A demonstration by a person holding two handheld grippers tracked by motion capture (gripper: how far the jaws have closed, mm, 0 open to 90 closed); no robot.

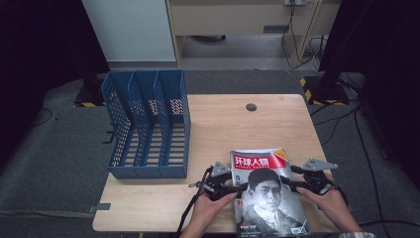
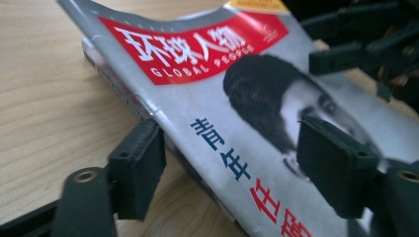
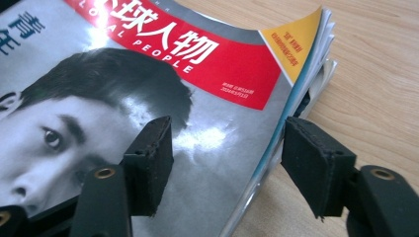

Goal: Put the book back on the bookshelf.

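Both tongs — left point(image 1: 239, 188), right point(image 1: 286, 183) — straddle the glossy red-and-grey magazine's point(image 1: 267, 196) edges, jaws apart, seemingly not clamping yet.

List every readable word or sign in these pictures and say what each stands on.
"环球人物": white title on the red banner of the magazine cover.
"GLOBAL PEOPLE": small white line under that title.
"青年": blue characters down the cover's spine side; the red ones below them are cut off.
Orange corner flap and small white print on the banner: too small to read.

A blue file rack point(image 1: 147, 126) with three slots stands on the left side of the wooden table point(image 1: 223, 124). A small dark round hole point(image 1: 251, 107) sits near the table's far edge.
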